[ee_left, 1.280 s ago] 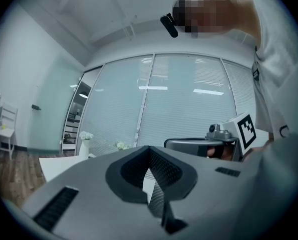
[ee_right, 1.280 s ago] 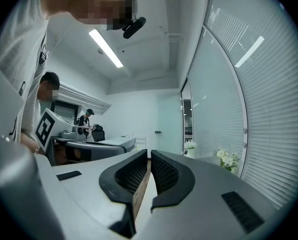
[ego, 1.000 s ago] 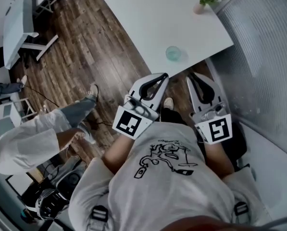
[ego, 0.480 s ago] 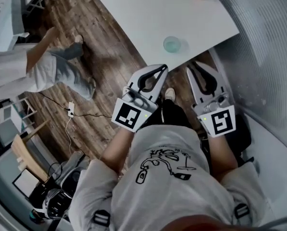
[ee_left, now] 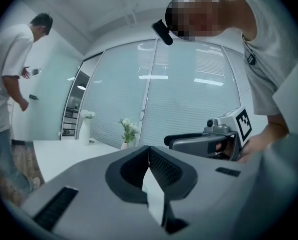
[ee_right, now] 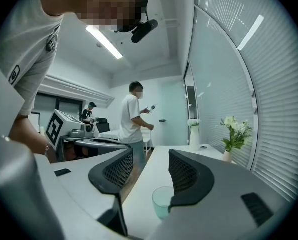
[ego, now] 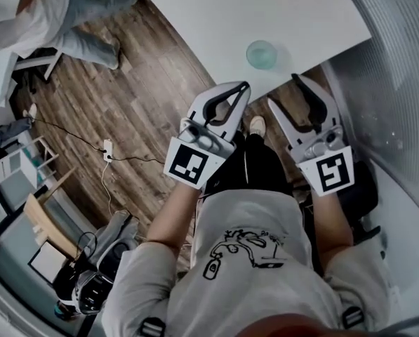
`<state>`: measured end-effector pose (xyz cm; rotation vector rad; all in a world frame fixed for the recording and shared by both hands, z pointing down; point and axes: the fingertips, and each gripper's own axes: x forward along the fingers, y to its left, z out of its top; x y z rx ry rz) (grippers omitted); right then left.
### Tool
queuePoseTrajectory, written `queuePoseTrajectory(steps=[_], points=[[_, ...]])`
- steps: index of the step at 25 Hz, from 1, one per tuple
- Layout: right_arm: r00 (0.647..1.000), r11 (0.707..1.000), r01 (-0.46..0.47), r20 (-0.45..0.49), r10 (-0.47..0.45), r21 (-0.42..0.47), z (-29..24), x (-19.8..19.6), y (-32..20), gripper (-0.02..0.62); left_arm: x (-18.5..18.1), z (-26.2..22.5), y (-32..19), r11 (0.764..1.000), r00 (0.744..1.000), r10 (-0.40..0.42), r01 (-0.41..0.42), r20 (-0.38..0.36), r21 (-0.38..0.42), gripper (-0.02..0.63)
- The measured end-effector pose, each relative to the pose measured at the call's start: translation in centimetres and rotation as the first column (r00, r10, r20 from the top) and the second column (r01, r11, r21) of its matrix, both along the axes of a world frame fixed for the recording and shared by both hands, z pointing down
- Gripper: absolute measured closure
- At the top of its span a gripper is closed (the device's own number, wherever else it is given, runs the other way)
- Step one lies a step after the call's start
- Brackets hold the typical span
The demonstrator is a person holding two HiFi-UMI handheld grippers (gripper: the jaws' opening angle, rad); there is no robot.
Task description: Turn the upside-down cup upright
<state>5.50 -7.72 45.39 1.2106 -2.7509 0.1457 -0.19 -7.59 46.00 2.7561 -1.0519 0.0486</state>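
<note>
Since a second ago the bystander in a white shirt and jeans (ego: 34,9) has gone from the left edge of the head view to its top left corner, and both our grippers now sit closer to the white rectangular table (ego: 216,12). Below that bystander lies dark wooden plank flooring (ego: 125,83) with a white power strip (ego: 107,148) on it. Our left gripper (ego: 243,88) reaches up to the table's near left corner, and its own view shows its jaws (ee_left: 149,151) pressed together with nothing between them. Just beyond it the translucent pale green cup (ego: 261,54) stands on the table by that near left corner, touched by neither gripper. Our right gripper (ego: 285,92) is held off the table's near edge. Its jaws have just been opening and now stand apart with nothing held between them. In the right gripper view (ee_right: 149,164) the cup (ee_right: 161,201) shows low down beyond them, partly behind the right-hand jaw. A frosted ribbed glass wall (ego: 398,69) runs along the right.
</note>
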Motion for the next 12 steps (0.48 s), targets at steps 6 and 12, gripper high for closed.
queuePoseTrajectory(steps=[6,12], points=[[0.999,0.999,-0.031,0.008,0.031,0.019,0.4,0.7,1.0,0.334,-0.4,0.3,1.0,1.0,1.0,-0.01,0.01,-0.002,0.024,0.601],[0.999,0.999,-0.041,0.013,0.041,-0.028,7.3,0.9,-2.2,0.281,-0.5,6.0,-2.0,1.0,1.0,-0.016,0.016,0.017,-0.003,0.601]])
